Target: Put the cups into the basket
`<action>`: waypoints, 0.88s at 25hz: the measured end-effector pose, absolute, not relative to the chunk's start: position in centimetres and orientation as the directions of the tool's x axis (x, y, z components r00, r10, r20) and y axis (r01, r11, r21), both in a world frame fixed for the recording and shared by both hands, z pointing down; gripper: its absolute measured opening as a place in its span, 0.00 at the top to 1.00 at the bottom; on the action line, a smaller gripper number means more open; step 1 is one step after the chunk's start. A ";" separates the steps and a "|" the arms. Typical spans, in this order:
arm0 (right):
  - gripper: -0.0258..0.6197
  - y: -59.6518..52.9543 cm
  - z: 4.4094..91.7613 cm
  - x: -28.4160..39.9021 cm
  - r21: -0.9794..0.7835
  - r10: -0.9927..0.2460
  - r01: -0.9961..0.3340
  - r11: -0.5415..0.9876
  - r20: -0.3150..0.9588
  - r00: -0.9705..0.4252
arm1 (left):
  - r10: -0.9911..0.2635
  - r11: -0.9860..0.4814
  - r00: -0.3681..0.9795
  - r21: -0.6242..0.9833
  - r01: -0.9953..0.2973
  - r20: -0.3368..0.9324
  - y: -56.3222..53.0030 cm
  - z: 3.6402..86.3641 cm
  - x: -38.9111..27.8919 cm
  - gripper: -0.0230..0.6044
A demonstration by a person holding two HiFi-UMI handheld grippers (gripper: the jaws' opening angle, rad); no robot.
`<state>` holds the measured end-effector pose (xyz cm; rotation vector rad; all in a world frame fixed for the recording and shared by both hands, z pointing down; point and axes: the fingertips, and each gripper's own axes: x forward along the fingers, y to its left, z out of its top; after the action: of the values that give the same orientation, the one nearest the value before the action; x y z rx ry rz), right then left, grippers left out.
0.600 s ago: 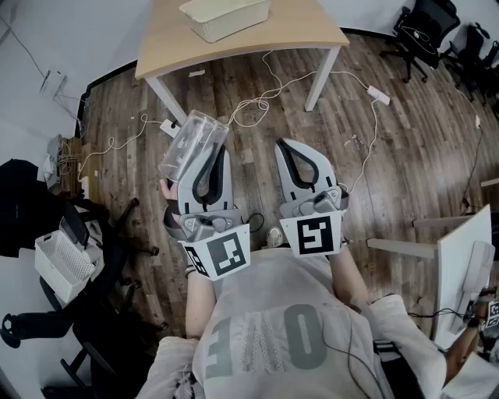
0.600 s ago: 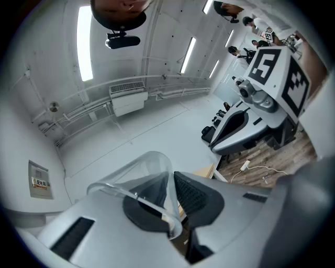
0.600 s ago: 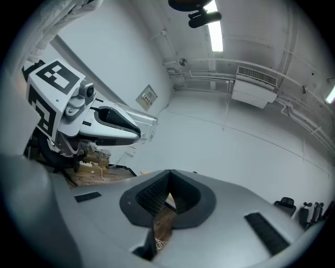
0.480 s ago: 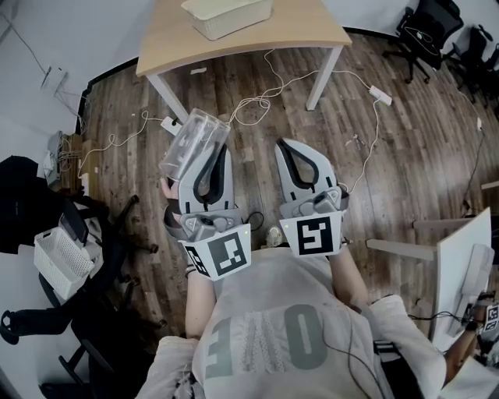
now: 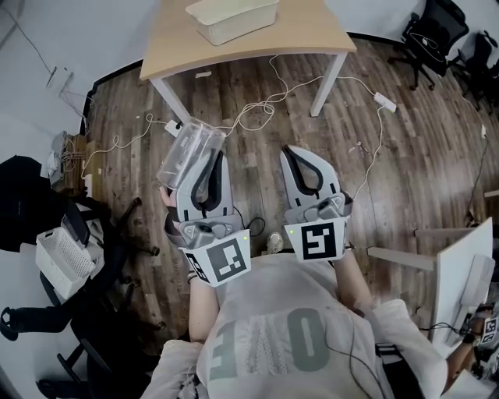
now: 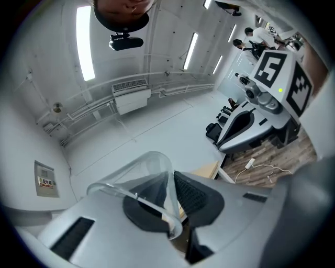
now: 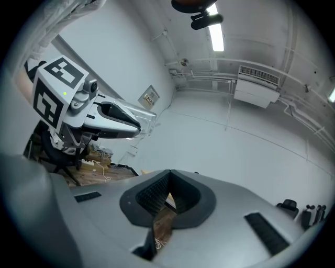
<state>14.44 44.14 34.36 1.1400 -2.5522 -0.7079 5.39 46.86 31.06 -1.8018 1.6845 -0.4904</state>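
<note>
Clear plastic cup (image 5: 189, 148) sits pinched by its wall in my left gripper (image 5: 212, 157), well short of the basket (image 5: 231, 17) on the table (image 5: 312, 39), so I'd squeeze gently and carry it over the rim, my right gripper (image 5: 299, 153) pressed together on nothing.

**The whole head view slides a little down and to the right**

We see the table (image 5: 249, 39) and the basket (image 5: 234, 17) on it sit slightly lower in the frame than half a second ago, so a bit more of the basket shows below the top edge. The table's right leg (image 5: 326, 86), the power strip (image 5: 382, 100), the office chairs (image 5: 437, 31) and the white desk (image 5: 460, 265) at the right edge each sit a touch lower and further right. The left gripper (image 5: 207, 156), with the clear cup (image 5: 187, 152) at its tip, and the right gripper (image 5: 300, 150) beside it also sit a little lower in the frame.
</note>
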 end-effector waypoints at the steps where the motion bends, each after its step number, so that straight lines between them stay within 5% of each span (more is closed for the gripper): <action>1: 0.96 44.0 34.5 14.6 0.535 -0.749 -0.619 0.575 0.041 -0.661 | -0.983 0.009 0.113 -0.657 -0.754 -0.143 46.8 31.0 5.4 0.90; 22: 0.96 35.3 36.3 10.3 0.559 -0.734 -0.579 0.594 0.083 -0.674 | -0.984 0.021 0.095 -0.624 -0.781 -0.151 37.8 31.7 1.3 0.90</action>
<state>10.33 35.32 36.29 1.0697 -2.5207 -0.7235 1.35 37.78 31.70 -1.8049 1.7309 -0.4575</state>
